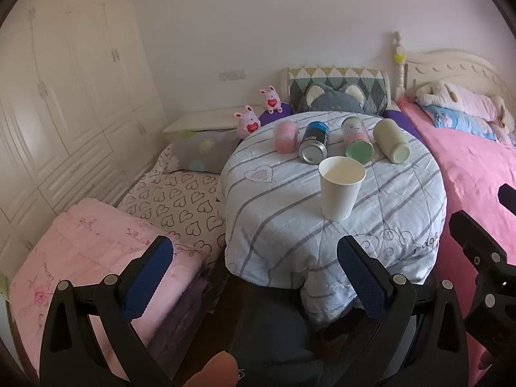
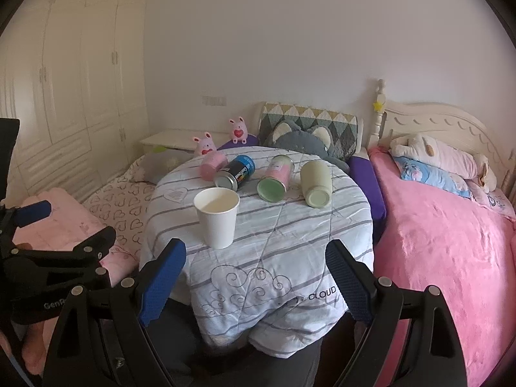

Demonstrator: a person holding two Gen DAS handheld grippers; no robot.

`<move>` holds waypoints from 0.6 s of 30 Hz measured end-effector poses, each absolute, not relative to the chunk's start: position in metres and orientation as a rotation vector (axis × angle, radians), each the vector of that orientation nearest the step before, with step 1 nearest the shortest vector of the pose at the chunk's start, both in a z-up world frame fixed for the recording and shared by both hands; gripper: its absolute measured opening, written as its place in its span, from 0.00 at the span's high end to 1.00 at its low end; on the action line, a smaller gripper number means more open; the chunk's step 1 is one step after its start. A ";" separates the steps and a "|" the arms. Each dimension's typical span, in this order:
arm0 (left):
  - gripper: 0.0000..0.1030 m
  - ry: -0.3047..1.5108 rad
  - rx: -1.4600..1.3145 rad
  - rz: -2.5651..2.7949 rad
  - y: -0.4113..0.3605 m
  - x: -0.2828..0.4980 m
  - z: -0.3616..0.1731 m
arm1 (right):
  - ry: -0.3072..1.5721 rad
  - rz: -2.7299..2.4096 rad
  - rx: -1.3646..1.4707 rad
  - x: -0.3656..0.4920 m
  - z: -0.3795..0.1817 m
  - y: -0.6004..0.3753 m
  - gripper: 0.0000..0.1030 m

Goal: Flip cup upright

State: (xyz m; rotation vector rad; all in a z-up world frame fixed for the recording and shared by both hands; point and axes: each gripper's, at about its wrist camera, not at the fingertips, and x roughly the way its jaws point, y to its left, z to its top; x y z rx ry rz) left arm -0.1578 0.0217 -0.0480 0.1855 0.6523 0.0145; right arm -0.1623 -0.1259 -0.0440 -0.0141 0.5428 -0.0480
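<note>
The white paper cup [image 1: 341, 190] stands upright, its mouth up, on the round desk [image 1: 403, 200], which is covered with a light blue striped quilt. It stands on the near half of the top, apart from the other things. Behind it four containers lie on their sides in a row: a pink can [image 1: 285, 136], a dark can with a blue end [image 1: 314, 142], a can with a pale green bottom [image 1: 357, 140] and a pale green bottle [image 1: 391, 140] (the dark can is the closest to the cup).

The left gripper [image 1: 256, 277] is in front of the desk edge, below the cup, with its blue pads spread wide and nothing between them. The right gripper [image 2: 256, 285] is also spread wide and holds nothing; the cup is ahead of it, a little to the left.

Two pink bunny toys [image 1: 248, 125] sit behind the desk, near a grey cat cushion [image 1: 332, 100]. A bed with a pink blanket [image 2: 445, 242] is at the right, and a cream wardrobe [image 1: 64, 80] at the left.
</note>
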 end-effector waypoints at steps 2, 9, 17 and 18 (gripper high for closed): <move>0.00 0.650 0.181 0.011 0.023 -0.162 -0.046 | 0.534 -0.046 -0.014 -0.167 -0.042 -0.124 0.13; 0.00 0.638 0.170 -0.004 0.021 -0.169 -0.042 | 0.518 -0.049 -0.018 -0.175 -0.037 -0.123 0.13; 0.00 0.660 0.156 -0.013 0.023 -0.168 -0.044 | 0.521 -0.047 -0.018 -0.175 -0.036 -0.123 0.13; 0.00 0.662 0.152 -0.011 0.024 -0.167 -0.044 | 0.522 -0.047 -0.019 -0.175 -0.035 -0.122 0.13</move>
